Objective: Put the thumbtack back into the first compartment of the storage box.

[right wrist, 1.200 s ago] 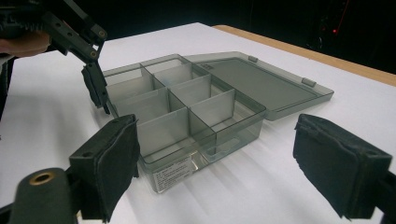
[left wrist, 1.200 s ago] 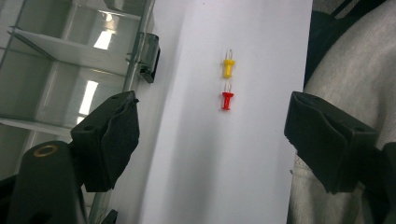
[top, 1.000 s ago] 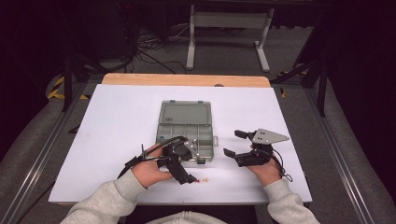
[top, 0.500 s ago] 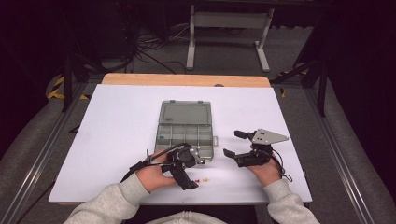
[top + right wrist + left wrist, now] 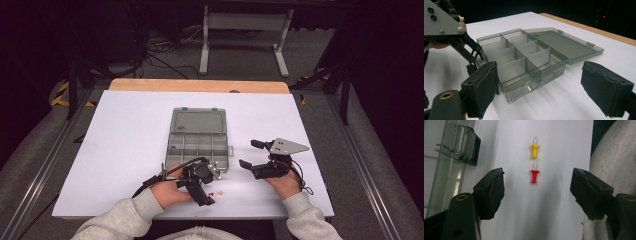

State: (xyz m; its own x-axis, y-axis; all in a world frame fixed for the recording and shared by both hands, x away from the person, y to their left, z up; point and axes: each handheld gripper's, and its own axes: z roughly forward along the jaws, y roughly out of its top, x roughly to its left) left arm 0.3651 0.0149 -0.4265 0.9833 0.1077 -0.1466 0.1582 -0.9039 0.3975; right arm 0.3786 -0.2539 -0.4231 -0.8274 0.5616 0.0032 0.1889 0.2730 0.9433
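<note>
A red push pin (image 5: 534, 175) and a yellow push pin (image 5: 534, 150) lie end to end on the white table, near its front edge (image 5: 212, 193). My left gripper (image 5: 537, 187) is open, its jaws wide on either side of the red pin and a little short of it, touching neither. A grey see-through compartment box (image 5: 200, 145) stands mid-table with its lid (image 5: 197, 121) laid flat behind it. My right gripper (image 5: 251, 154) is open to the right of the box and faces its compartments (image 5: 524, 57). Nothing is between its jaws.
A small blue item (image 5: 172, 147) lies in a left compartment of the box. The person's grey sleeve (image 5: 614, 157) lies just beyond the table's front edge, by the left gripper. A wooden strip (image 5: 200, 85) runs along the table's far edge.
My left gripper has drawn back from the box towards the front edge and turned onto the two pins. The right gripper, the box and the pins have stayed put.
</note>
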